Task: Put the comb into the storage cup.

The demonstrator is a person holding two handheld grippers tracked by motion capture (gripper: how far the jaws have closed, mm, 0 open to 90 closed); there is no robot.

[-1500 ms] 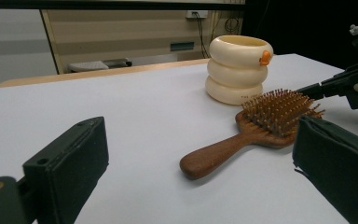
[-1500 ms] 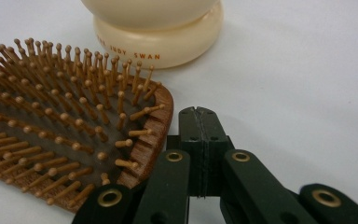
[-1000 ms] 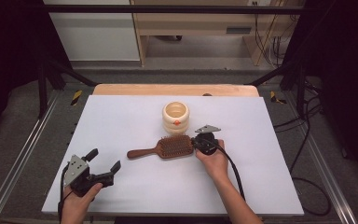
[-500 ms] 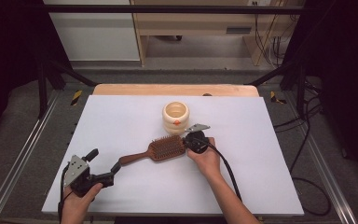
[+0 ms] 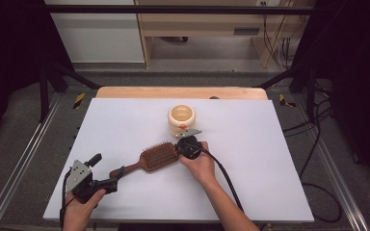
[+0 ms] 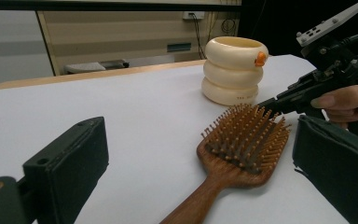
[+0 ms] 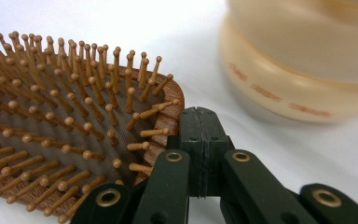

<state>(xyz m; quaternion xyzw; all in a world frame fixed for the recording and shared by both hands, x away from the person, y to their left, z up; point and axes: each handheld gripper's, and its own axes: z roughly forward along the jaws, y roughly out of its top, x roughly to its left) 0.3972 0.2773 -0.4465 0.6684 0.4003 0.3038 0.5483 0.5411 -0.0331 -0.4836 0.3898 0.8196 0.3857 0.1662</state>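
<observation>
Your right gripper point(image 7: 200, 140), jaws pressed together on nothing, nudges the hairbrush point(image 5: 154, 158) head, apparently steering its handle toward your wide-open left gripper point(image 5: 108, 172) at the near left, just near of the cream jar point(image 5: 181, 119).

White table point(image 5: 270, 159) with wooden hairbrush point(image 5: 156, 158) and cream ringed container point(image 5: 181, 119)

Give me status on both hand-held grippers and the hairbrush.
Right hand-held gripper shut, tips against the hairbrush head. Left hand-held gripper open around the handle end. Cream ringed holder stands just beyond, apart from the brush.
</observation>
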